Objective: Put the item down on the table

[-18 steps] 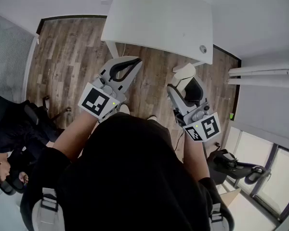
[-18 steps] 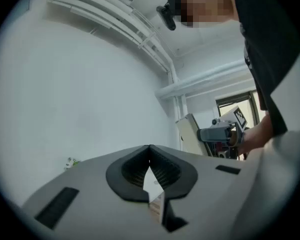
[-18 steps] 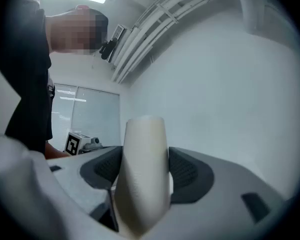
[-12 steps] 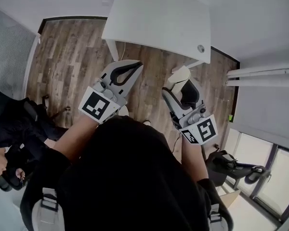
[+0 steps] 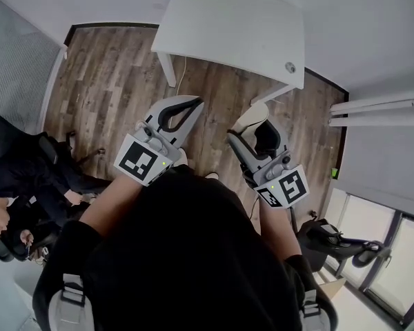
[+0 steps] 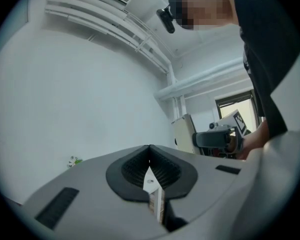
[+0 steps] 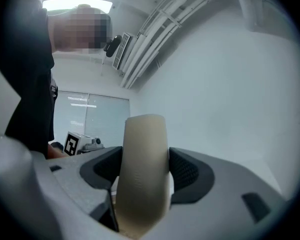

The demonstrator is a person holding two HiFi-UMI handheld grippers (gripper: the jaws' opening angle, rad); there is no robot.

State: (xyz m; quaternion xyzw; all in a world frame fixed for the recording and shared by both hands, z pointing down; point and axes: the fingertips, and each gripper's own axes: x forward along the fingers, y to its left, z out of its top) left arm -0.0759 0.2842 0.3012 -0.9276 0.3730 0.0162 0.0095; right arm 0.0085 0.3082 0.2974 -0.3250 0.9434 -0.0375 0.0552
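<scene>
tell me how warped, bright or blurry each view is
Head view: fisheye bows the table edges and the floor; light is even and the picture sharp. Left gripper view: dark round vignette, pale washed-out wall, shut left tongs fairly crisp. Right gripper view: same vignette, the ceiling light glares at top left, and the held item looks a little soft so near the lens.

The left gripper (image 5: 193, 107) and right gripper (image 5: 257, 125) are coloured pale grey, with black linings on the jaws and black-and-white square markers. The item (image 7: 142, 184) is cream. At 12 o'clock a white desk (image 5: 228, 26) is seen over brown wood-grain floor (image 5: 110, 74).
</scene>
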